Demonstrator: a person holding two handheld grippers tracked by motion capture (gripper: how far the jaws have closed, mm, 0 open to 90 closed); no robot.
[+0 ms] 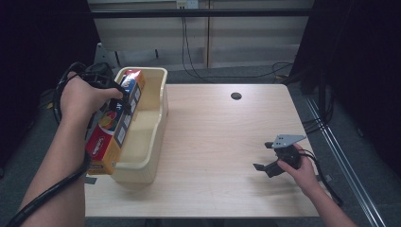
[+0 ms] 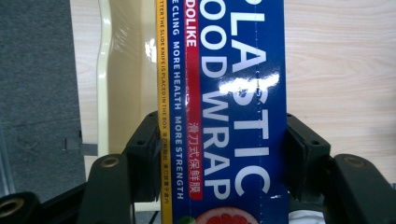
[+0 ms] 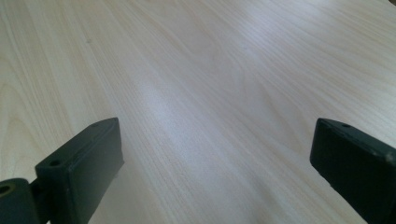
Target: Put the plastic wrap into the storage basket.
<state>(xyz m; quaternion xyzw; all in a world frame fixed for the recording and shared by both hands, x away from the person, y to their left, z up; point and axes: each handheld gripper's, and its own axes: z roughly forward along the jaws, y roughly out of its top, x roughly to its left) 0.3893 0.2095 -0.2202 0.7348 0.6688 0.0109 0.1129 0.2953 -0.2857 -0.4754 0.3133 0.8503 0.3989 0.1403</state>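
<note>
Floor [image 1: 28,142], grey, runs along the far left edge of the high view, past the person's left forearm [image 1: 52,175]. Left hand [image 1: 82,97] carries the left gripper [image 1: 122,101], whose black fingers [image 2: 144,154] are clamped on either long side of a box [image 1: 116,123] of plastic food wrap. The box is long and narrow, blue on its front with an orange and yellow end, and it tilts with its near end low and its far end raised. It hangs over the left wall of a cream bin [image 1: 158,113], its far end above the bin's back corner and its near end outside the bin's front left corner. In the left gripper view the white words PLASTIC WRAP run up the blue face of the box [image 2: 229,112], a red strip and a yellow edge band sit beside them, and the bin [image 2: 105,79] shows behind it on the left.

The bin stands on the left part of a pale wood worktop [image 1: 217,142]. A small dark hole [image 1: 236,96] marks the worktop's far side. Well apart from the bin, near the front right edge, the right hand [image 1: 302,165] holds the right gripper [image 1: 265,166] low over bare wood, a grey plate [image 1: 286,140] on top. Its fingers [image 3: 79,163] stand wide apart with nothing between them.
</note>
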